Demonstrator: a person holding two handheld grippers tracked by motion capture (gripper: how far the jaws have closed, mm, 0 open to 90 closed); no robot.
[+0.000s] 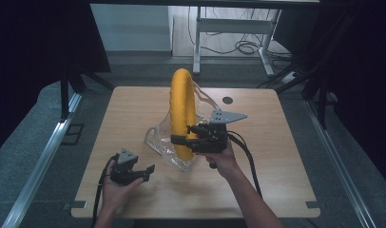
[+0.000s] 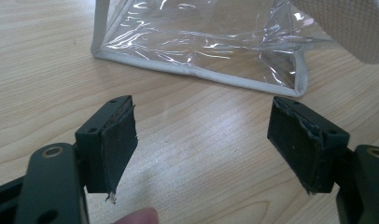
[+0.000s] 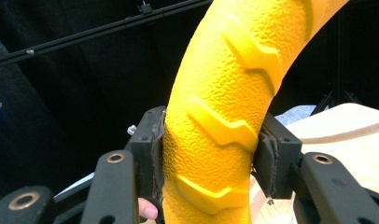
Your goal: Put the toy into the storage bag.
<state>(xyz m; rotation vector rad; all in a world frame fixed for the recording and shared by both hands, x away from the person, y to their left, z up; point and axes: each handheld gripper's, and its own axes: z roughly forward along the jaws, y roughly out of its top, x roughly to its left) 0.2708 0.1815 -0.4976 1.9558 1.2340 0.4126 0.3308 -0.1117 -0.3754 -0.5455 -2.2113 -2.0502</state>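
Wooden tabletop (image 1: pixel 134 109). Right tongs (image 3: pixel 208 154) clamp the yellow ring (image 3: pixel 225 107) upright over the clear bag (image 2: pixel 197 42); left tongs (image 2: pixel 201 140) gape empty before the bag. Unbraced, its mouth may fold and the ring snag.

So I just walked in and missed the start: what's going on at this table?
A person works with two handheld grippers. The right gripper is shut on a ridged yellow rubber ring, held upright over a clear plastic bag with white trim on the wooden table. The left gripper waits open beside the bag, holding nothing.
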